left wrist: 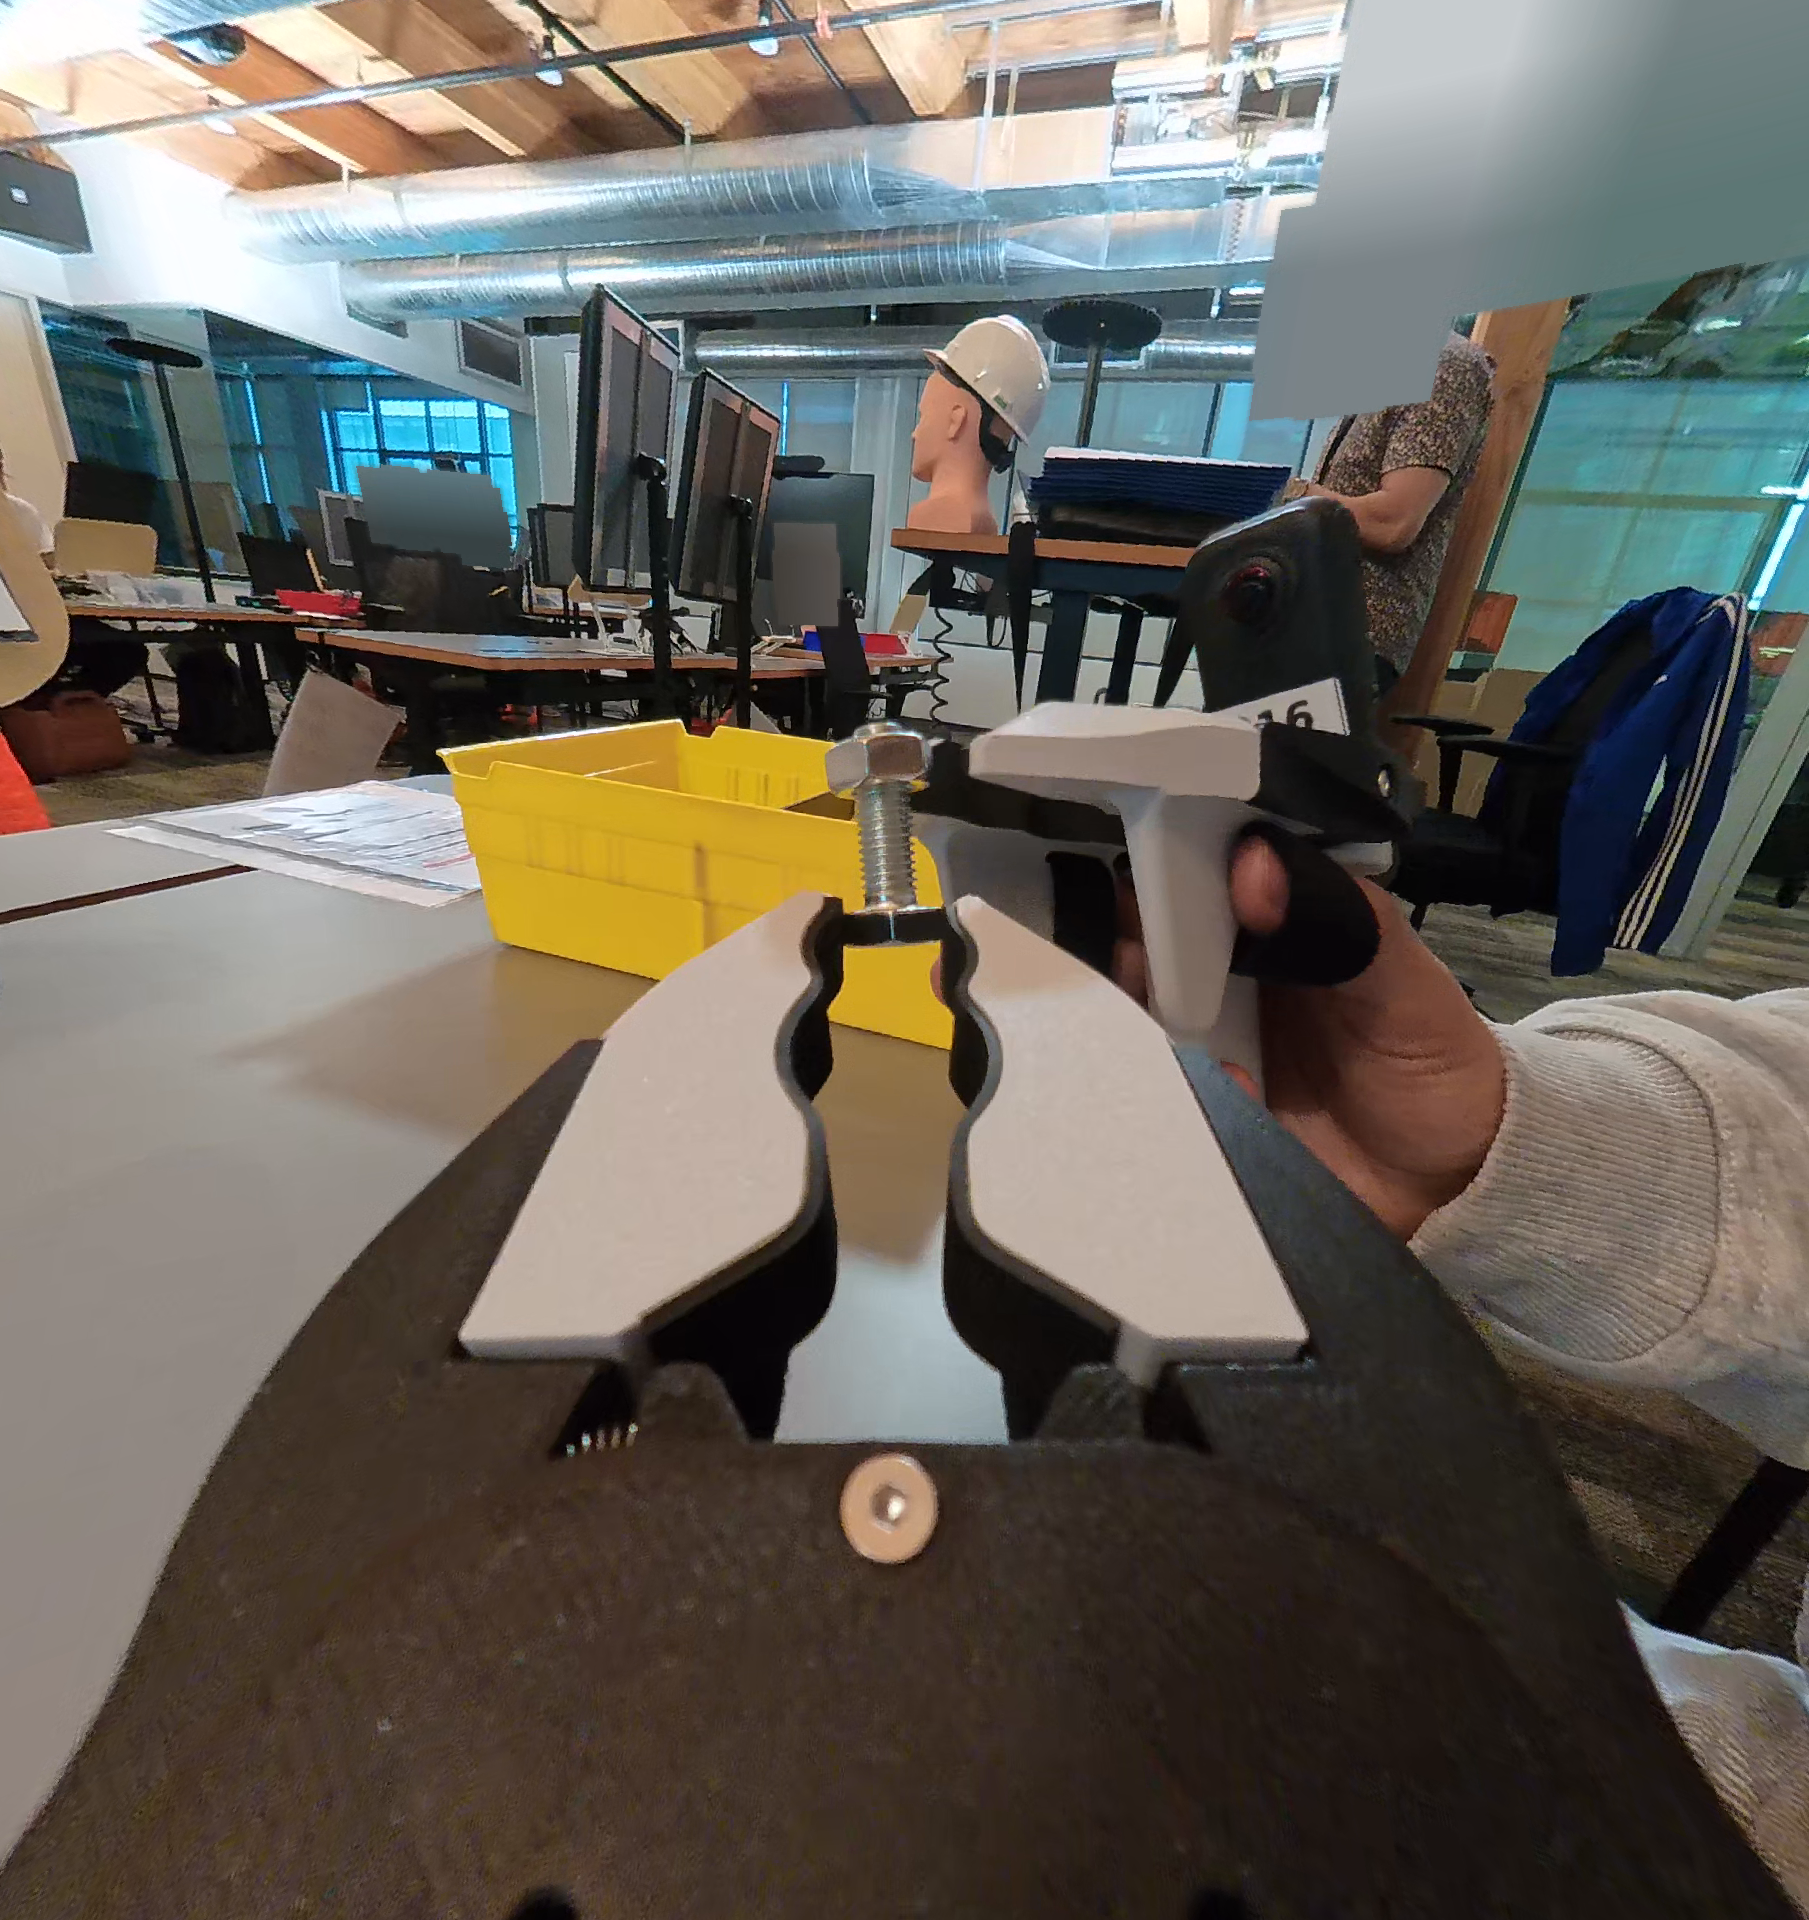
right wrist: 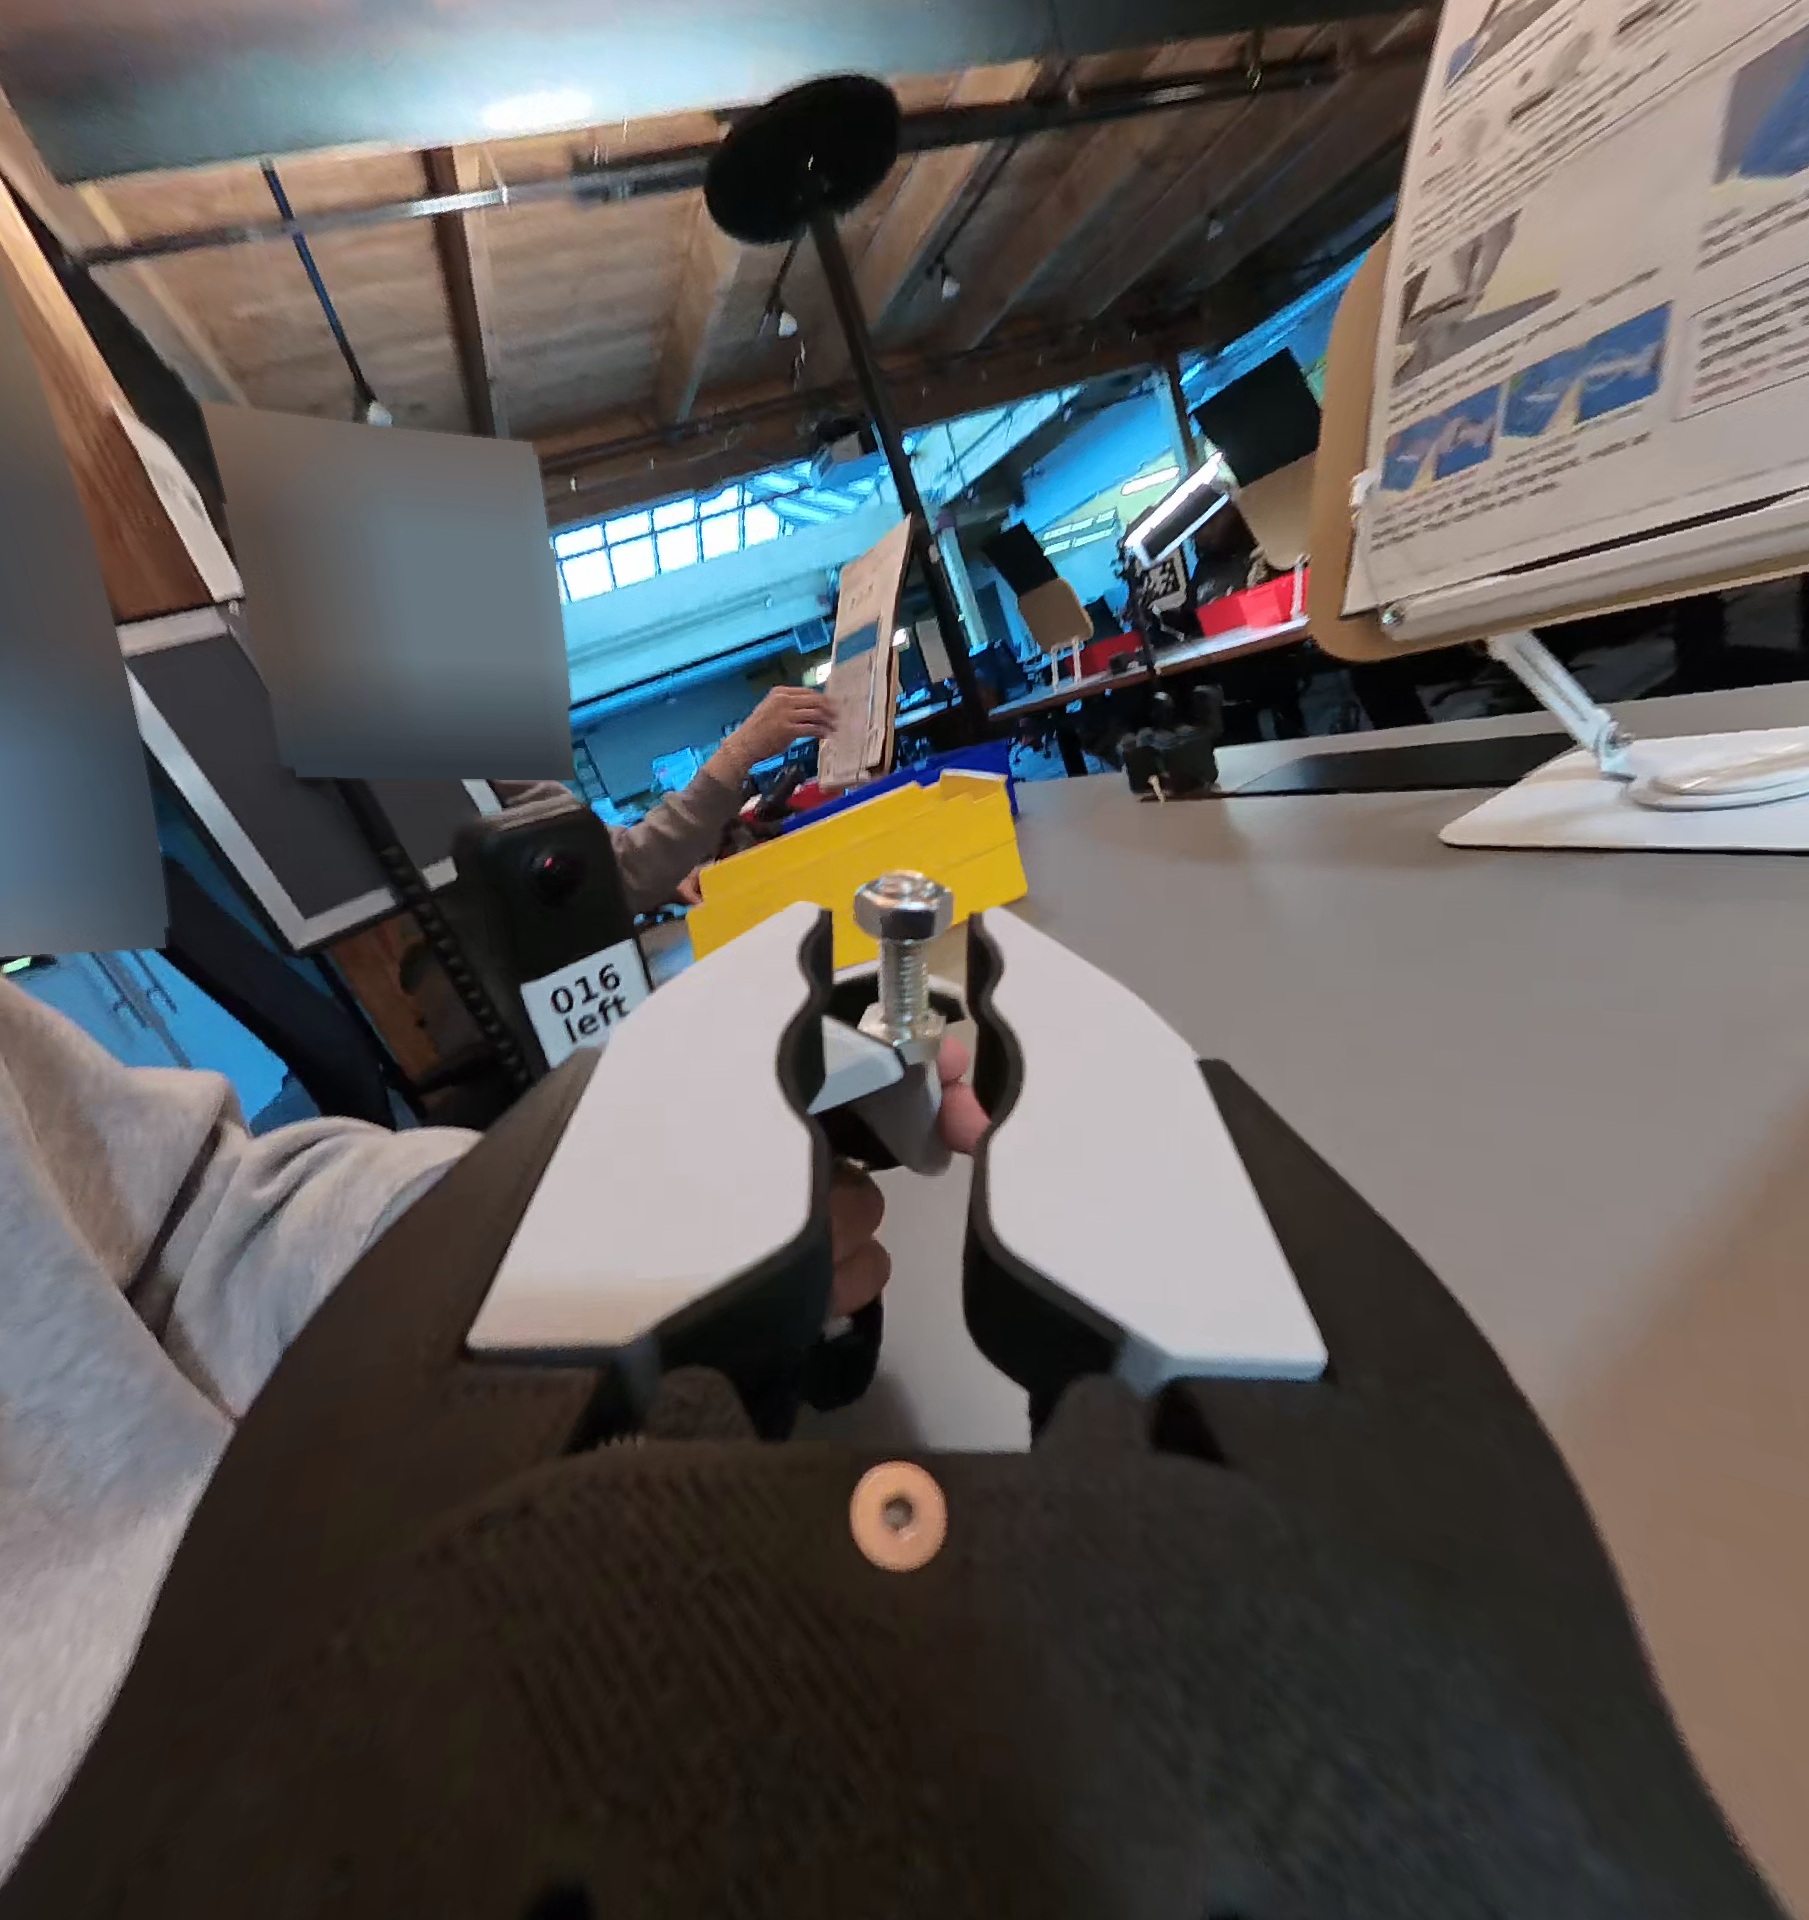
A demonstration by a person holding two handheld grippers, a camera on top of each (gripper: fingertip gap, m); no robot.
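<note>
A silver bolt (left wrist: 884,847) stands upright above the grey table (left wrist: 204,1039). My left gripper (left wrist: 892,920) is shut on the bolt's hex head at the bottom. A hex nut (left wrist: 874,753) sits at the top of the thread. My right gripper (left wrist: 941,774) comes in from the right, held by a hand in a grey sleeve, with its tips at the nut. In the right wrist view my right gripper (right wrist: 902,920) closes around the nut (right wrist: 902,902). The bolt (right wrist: 902,987) runs down to the left gripper (right wrist: 879,1049) below.
A yellow bin (left wrist: 609,831) stands on the table just behind the bolt and also shows in the right wrist view (right wrist: 858,862). A laminated sheet (left wrist: 328,831) lies far left. A document stand (right wrist: 1606,312) with a white base (right wrist: 1658,800) stands at right. A person (left wrist: 1399,468) stands beyond. Left and right tips are no more than a few centimetres apart.
</note>
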